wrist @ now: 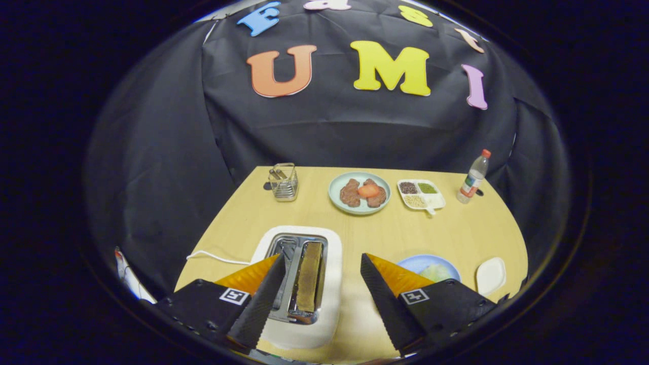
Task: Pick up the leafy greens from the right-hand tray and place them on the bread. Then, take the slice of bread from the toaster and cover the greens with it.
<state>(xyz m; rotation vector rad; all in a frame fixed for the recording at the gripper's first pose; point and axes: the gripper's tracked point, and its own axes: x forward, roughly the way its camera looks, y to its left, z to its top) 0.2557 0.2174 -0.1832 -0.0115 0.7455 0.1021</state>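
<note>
Bread [309, 276] in toaster [332, 263] (claw [320, 268] agape)

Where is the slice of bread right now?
The bread slice stands upright in the white toaster, between the open gripper fingers.

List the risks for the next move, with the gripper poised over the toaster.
1. The open gripper hangs above the toaster, whose bread slice stands in a narrow slot; a finger may catch the metal rim.
2. The blue plate with something pale green on it lies just beyond the right finger; a swing could knock it.
3. The white cord trails off the toaster and could snag.
</note>
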